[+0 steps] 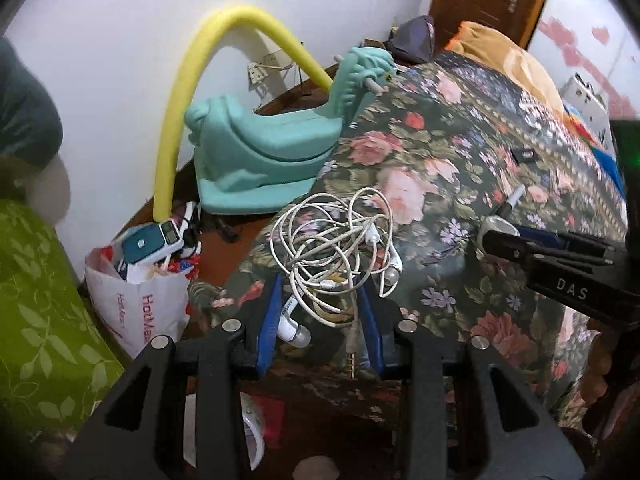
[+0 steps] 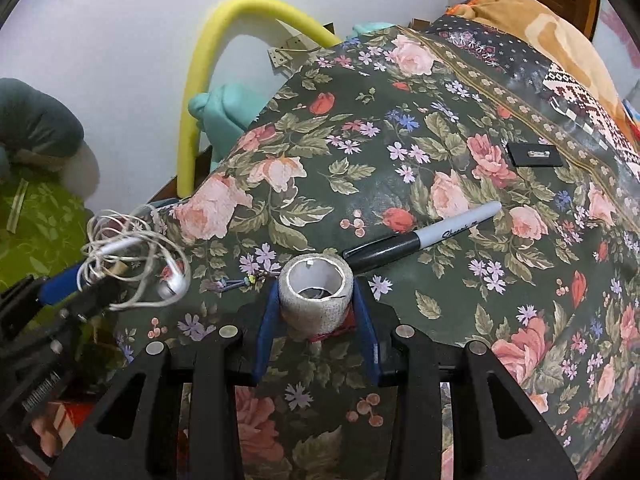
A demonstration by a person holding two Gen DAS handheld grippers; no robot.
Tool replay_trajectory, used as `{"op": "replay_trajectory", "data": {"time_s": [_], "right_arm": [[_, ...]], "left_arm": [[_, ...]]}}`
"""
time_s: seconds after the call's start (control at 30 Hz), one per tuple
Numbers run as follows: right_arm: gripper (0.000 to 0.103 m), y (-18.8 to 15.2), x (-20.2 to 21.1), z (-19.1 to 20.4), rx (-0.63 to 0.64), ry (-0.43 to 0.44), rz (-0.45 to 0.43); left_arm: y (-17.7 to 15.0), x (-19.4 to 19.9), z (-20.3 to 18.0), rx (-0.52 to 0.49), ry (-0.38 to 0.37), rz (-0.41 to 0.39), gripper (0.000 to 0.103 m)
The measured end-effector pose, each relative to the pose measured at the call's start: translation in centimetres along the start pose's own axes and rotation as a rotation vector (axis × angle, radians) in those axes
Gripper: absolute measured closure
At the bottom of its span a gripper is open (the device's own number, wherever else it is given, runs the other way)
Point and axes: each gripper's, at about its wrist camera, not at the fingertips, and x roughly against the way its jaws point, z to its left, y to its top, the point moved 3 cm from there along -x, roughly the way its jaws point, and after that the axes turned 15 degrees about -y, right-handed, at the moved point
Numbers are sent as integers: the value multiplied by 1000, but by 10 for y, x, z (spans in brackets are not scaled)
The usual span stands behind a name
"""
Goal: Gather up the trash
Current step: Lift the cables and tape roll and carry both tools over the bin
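My left gripper point(image 1: 320, 312) is shut on a tangled bundle of white earphones point(image 1: 336, 248) and holds it above the left edge of the floral table point(image 1: 440, 152). The bundle also shows in the right wrist view point(image 2: 132, 264), with the left gripper point(image 2: 76, 284) at the far left. My right gripper point(image 2: 316, 312) is shut on a grey-white tape roll point(image 2: 316, 292), upright, just above the floral cloth point(image 2: 360, 160). The right gripper point(image 1: 496, 240) enters the left wrist view from the right. A white bag point(image 1: 140, 304) full of trash stands on the floor to the left.
A black and grey Sharpie marker point(image 2: 424, 240) lies on the cloth just beyond the tape roll. A small black plate point(image 2: 532, 156) lies farther right. A teal plastic toy point(image 1: 272, 152), a yellow foam tube point(image 1: 180, 112) and a green patterned cushion point(image 1: 40, 300) stand left of the table.
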Motion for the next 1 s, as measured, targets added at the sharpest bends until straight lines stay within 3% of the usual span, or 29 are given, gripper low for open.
{"op": "replay_trajectory", "data": {"time_s": [0.17, 0.4, 0.63, 1.0], "right_arm": [[69, 2, 9, -8, -27, 7, 16], [69, 0, 68, -12, -13, 3, -79], [69, -8, 131, 13, 30, 16, -187], [69, -31, 170, 47, 58, 54, -238]], "left_arm": [[1, 18, 2, 17, -32, -25, 66], [-1, 58, -12, -21, -50, -89, 66], [-12, 105, -21, -46, -67, -157, 66], [-39, 152, -23, -78, -86, -201, 66]]}}
